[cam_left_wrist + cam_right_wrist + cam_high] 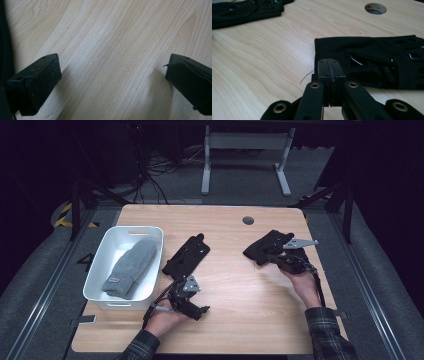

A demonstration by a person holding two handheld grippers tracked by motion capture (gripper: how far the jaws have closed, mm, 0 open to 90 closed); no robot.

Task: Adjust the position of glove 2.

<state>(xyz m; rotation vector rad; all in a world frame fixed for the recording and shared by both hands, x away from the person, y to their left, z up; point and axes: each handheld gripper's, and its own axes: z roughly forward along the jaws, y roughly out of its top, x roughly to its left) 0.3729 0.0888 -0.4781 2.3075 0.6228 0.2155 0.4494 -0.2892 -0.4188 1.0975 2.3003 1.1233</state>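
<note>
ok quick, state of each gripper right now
left gripper: open, nothing between its jaws.
right gripper: shut, at the edge of the black glove; a grip on it cannot be told.

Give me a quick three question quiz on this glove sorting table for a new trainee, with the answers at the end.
1. True or false: the white bin holds a grey mitten.
2. How many black gloves lie on the table?
3. Which gripper has its jaws shut: A left, B right?

Key:
1. True.
2. Two: one near the bin, one by the right gripper.
3. B: the right gripper is shut at the glove's cuff; the left gripper is open over bare wood.
</note>
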